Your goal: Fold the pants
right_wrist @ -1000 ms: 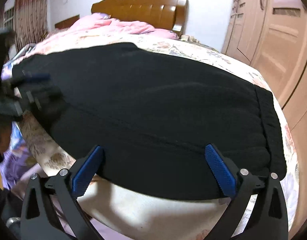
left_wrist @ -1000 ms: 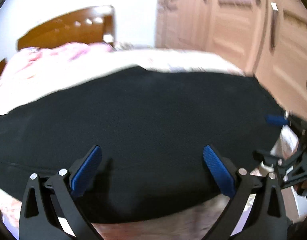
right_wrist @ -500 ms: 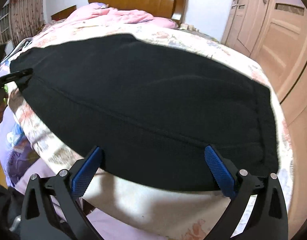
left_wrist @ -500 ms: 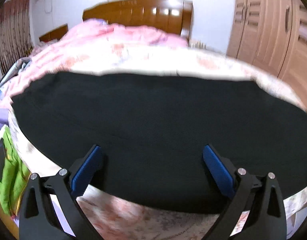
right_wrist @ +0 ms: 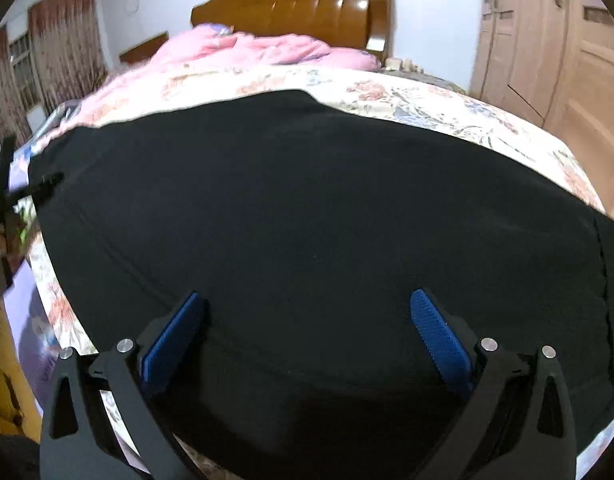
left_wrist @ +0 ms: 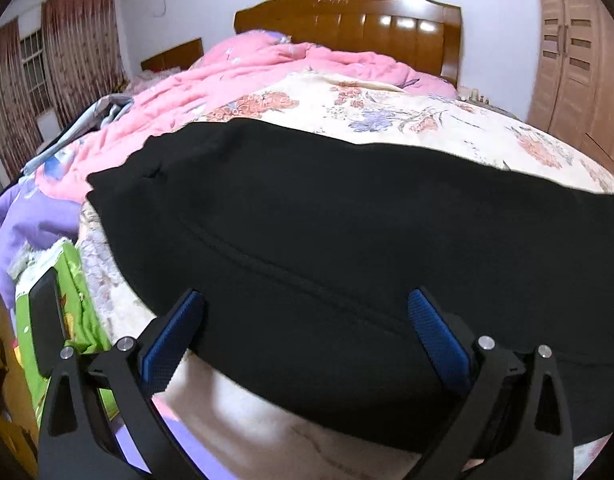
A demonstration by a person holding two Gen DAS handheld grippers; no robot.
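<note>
Since a second ago the left gripper [left_wrist: 305, 316] has swung away from the wardrobe side toward the cuff end of the pants, so its view now takes in the headboard and curtains; the right gripper [right_wrist: 307, 316] has edged in over the fabric, with far less of the near bed edge showing below it.

Far left, dark red curtains [left_wrist: 81, 40] hang beside a window. Below them a green item [left_wrist: 81, 280] with a dark phone-like slab lies off the bed's left edge, next to purple cloth [left_wrist: 31, 220]. A pink quilt [left_wrist: 243, 68] is bunched at the head of the bed, against the wooden headboard [left_wrist: 347, 20].

The black pants [left_wrist: 347, 240] lie flat across the floral bedsheet [left_wrist: 387, 108], running crosswise near the foot edge. A seam runs along their length. In the right wrist view the waistband end [right_wrist: 611, 300] sits at the right side.

The left gripper has its jaws spread wide, blue pads [left_wrist: 175, 336] apart over the near hem, holding nothing. The right gripper is likewise spread wide over the fabric, pads [right_wrist: 439, 336] apart, nothing clamped. Whether either touches the cloth cannot be told.

At right stands a light wooden wardrobe [left_wrist: 579, 48].
</note>
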